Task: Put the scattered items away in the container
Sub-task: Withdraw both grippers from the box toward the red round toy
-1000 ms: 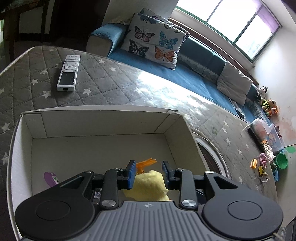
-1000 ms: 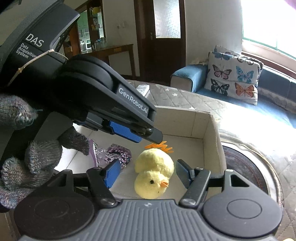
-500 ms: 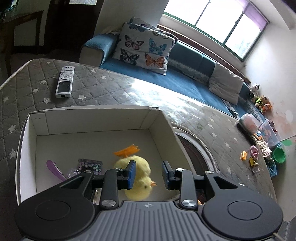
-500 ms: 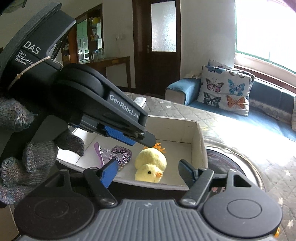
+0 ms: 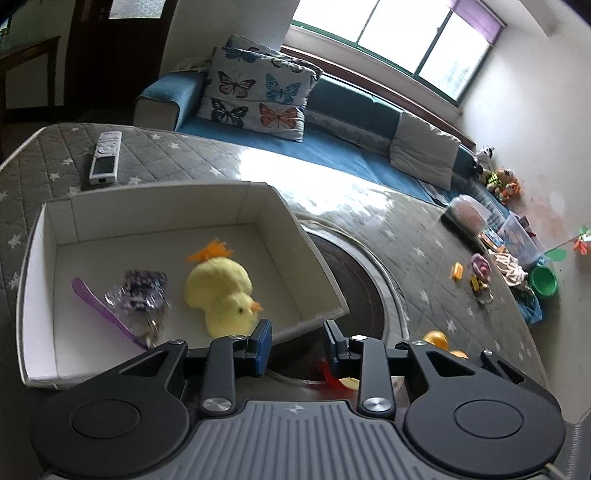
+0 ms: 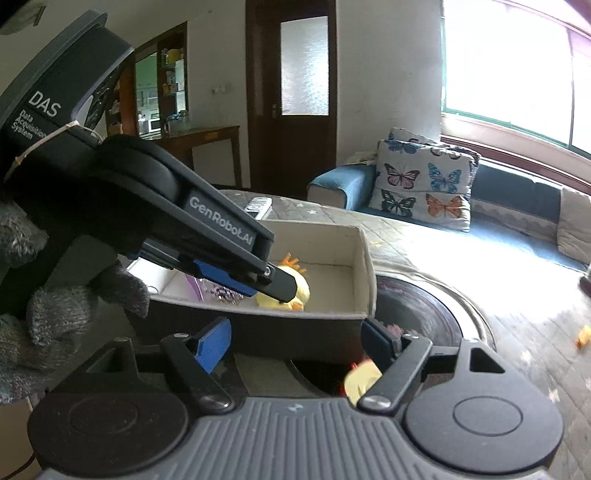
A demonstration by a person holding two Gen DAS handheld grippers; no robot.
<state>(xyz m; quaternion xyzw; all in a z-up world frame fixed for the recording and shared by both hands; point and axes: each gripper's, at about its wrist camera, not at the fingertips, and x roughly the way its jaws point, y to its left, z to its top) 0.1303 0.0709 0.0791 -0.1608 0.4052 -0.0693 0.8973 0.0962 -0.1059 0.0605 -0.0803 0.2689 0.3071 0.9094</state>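
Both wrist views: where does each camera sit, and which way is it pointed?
Left wrist: sits on the left gripper, looking down over the white box holding the yellow chick, sofa and window beyond; its own open fingers show.
Right wrist: sits on the right gripper, low beside the box, facing the door; its own open fingers, the left gripper and a gloved hand show.
Shared: box, chick, remote, butterfly cushion.

Before me: a blue sofa [image 5: 332,147] bearing butterfly cushions [image 5: 258,96] beneath bright windows [image 5: 399,33], a grey star-quilted table cover [image 5: 177,155], white walls [image 6: 384,74], and a dark wooden door [image 6: 295,85].
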